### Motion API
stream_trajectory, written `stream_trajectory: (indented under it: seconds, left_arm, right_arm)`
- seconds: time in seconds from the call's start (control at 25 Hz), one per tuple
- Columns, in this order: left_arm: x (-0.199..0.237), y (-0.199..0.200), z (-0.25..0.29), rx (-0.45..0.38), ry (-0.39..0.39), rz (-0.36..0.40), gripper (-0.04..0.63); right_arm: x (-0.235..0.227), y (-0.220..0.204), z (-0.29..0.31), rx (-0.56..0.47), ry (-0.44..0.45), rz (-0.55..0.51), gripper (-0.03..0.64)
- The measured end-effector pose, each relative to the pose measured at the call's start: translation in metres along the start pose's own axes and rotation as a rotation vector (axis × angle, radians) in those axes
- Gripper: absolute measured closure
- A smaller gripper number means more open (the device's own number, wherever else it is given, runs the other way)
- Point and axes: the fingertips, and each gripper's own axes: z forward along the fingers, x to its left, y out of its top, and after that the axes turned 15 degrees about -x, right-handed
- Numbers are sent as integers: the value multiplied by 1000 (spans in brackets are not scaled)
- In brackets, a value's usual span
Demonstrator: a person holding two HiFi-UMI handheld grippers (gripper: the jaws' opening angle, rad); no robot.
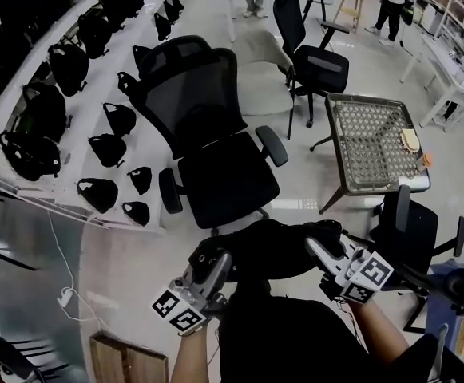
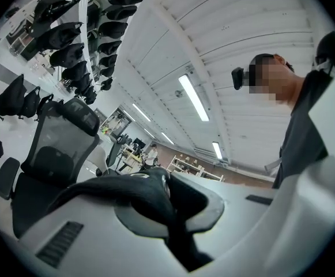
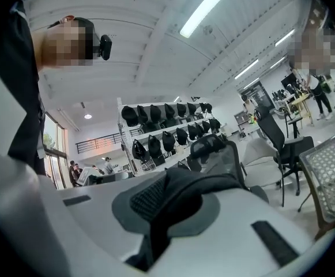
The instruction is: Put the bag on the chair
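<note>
The soft black fabric bag (image 1: 267,250) is hanging in the air between the two grippers, just short of the black mesh-backed office chair (image 1: 228,180). The left gripper (image 1: 218,263) is pinching one end in nearly closed jaws. The right gripper (image 1: 318,250) is clamping the other end likewise, probably on a fold or strap, so the bag is staying spread and level for setting on the seat.

head view: steeply down over chair (image 1: 228,178) | gripper views: close along jaws, facing chair | shared: chair
</note>
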Motion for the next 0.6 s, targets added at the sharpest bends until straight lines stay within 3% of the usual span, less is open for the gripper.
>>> stream_trajectory:
  seconds: [0.6]
  left_arm:
    - [112,73,76,-3,-72,54,568]
  right_arm:
    - [-53,13,144,6,-16,-28,601]
